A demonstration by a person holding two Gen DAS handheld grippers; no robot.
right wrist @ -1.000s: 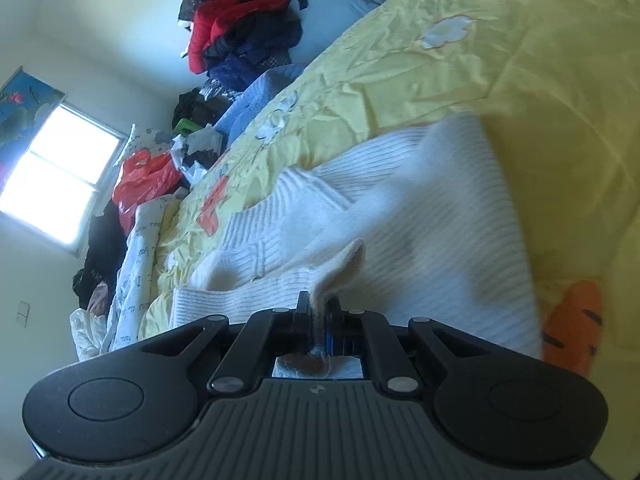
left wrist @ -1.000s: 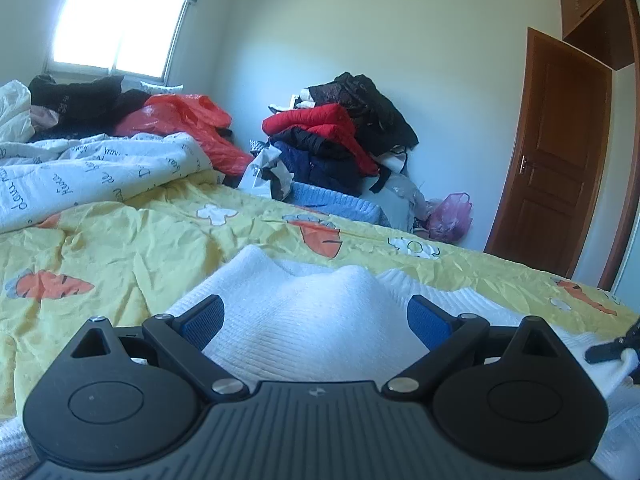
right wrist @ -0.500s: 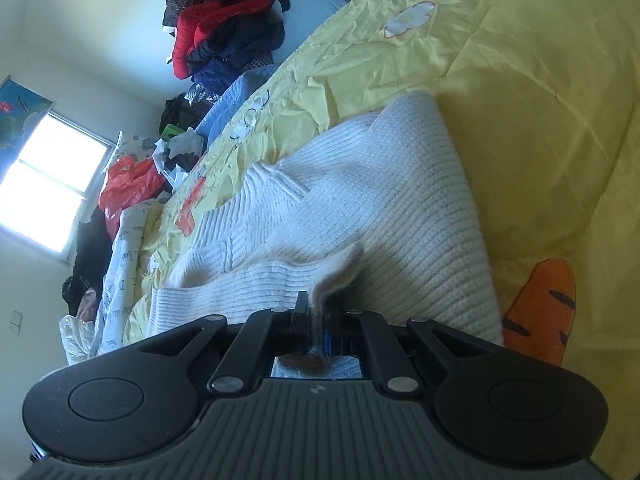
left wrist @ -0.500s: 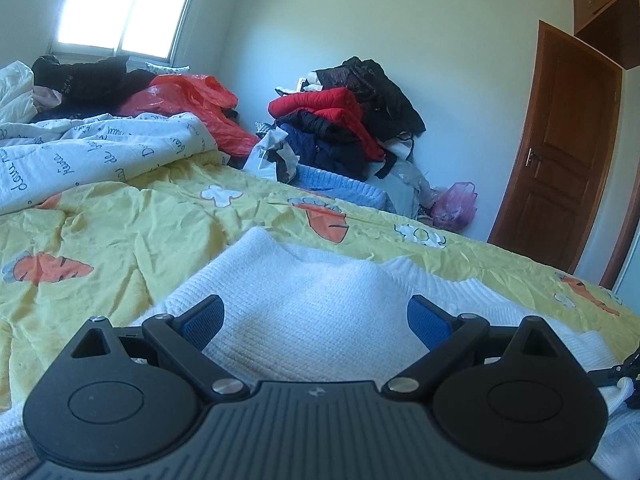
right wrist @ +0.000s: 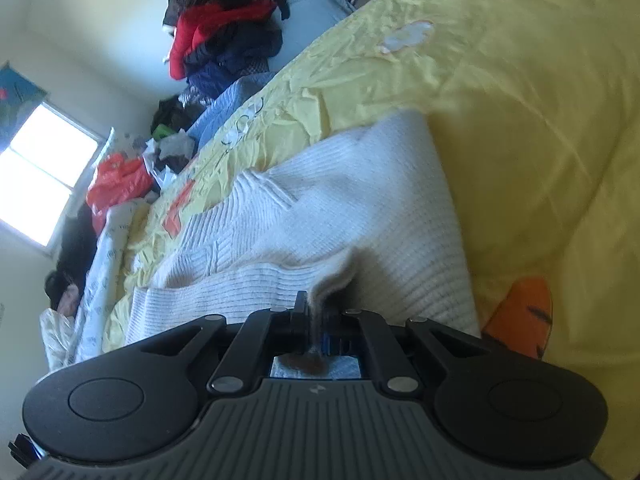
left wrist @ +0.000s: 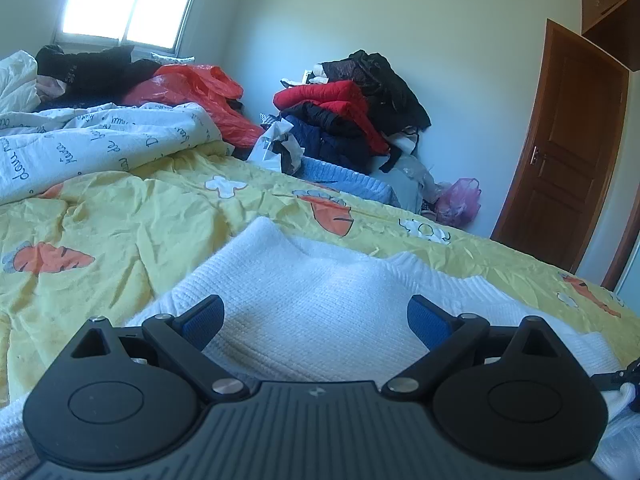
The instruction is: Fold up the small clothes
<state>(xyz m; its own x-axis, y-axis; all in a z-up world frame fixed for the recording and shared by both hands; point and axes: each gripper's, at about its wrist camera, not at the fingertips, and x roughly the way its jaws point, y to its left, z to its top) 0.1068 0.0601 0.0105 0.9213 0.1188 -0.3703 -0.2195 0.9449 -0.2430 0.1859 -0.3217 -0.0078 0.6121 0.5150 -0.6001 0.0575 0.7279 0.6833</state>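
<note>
A white knitted sweater (left wrist: 316,300) lies spread on the yellow carrot-print bedsheet (left wrist: 120,232). My left gripper (left wrist: 316,316) hovers low over it, jaws wide apart, nothing pinched between the blue pads (left wrist: 206,318). In the right wrist view the same sweater (right wrist: 360,208) stretches away, and my right gripper (right wrist: 316,312) is shut on a ribbed edge of it, a fold of knit rising from the closed jaws. A bit of the right gripper (left wrist: 624,380) shows at the left view's right edge.
A white quilt with script print (left wrist: 80,148) is bunched at the left. Behind the bed are a heap of red, black and navy clothes (left wrist: 352,112), an orange plastic bag (left wrist: 200,88), a pink bag (left wrist: 460,200) and a brown door (left wrist: 568,152).
The raised hump of sweater in front of the left gripper has sunk flatter. The right gripper keeps its pinch on the edge and has shifted only slightly.
</note>
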